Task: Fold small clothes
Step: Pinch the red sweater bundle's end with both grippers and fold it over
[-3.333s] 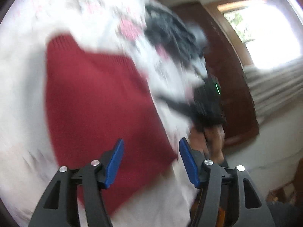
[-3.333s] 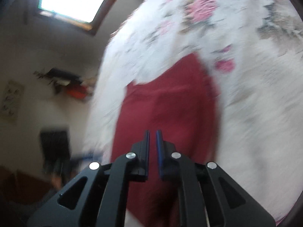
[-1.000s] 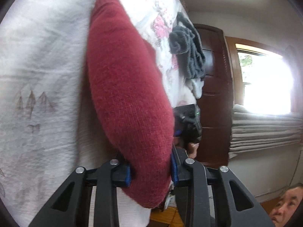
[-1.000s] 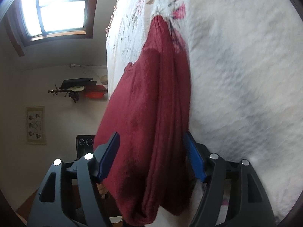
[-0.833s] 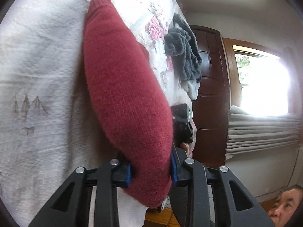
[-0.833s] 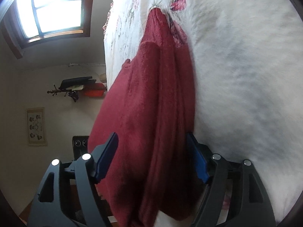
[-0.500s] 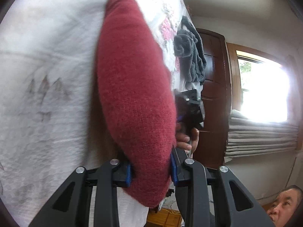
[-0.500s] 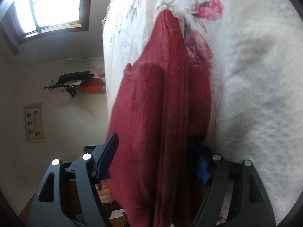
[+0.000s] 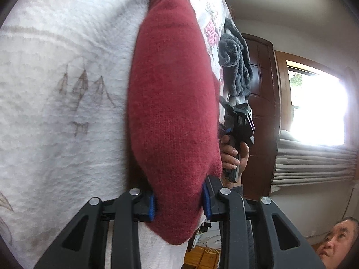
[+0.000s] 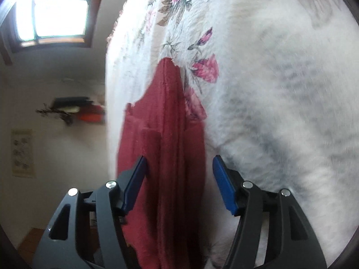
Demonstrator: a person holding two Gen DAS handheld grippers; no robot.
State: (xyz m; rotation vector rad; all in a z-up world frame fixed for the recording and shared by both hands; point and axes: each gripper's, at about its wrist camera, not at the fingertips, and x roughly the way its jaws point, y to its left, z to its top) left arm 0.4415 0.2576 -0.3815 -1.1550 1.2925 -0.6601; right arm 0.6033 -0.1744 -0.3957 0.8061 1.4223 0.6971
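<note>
A red knitted sweater [image 9: 170, 103] lies folded over on the white floral bedspread [image 9: 56, 112]. My left gripper [image 9: 178, 206] is shut on its near rounded fold, and the cloth bulges out between the blue pads. In the right wrist view the same sweater [image 10: 166, 148] shows as stacked layers running away from me. My right gripper [image 10: 179, 186] stands open around those layers; its left pad touches the cloth and its right pad is apart from it. From the left wrist view, the right gripper's body [image 9: 239, 125] shows behind the sweater, held by a hand [image 9: 233, 154].
A heap of dark grey clothes [image 9: 235, 67] lies at the bedspread's far edge. Behind it are a dark wooden door [image 9: 262, 94] and a bright window [image 9: 318, 112]. A person's head [image 9: 336, 242] shows low at the right. The bedspread [image 10: 280, 100] stretches off to the right.
The left gripper has kept its hold on the sweater's fold. The right gripper, open throughout, has drawn back a little, and its right pad now stands apart from the cloth.
</note>
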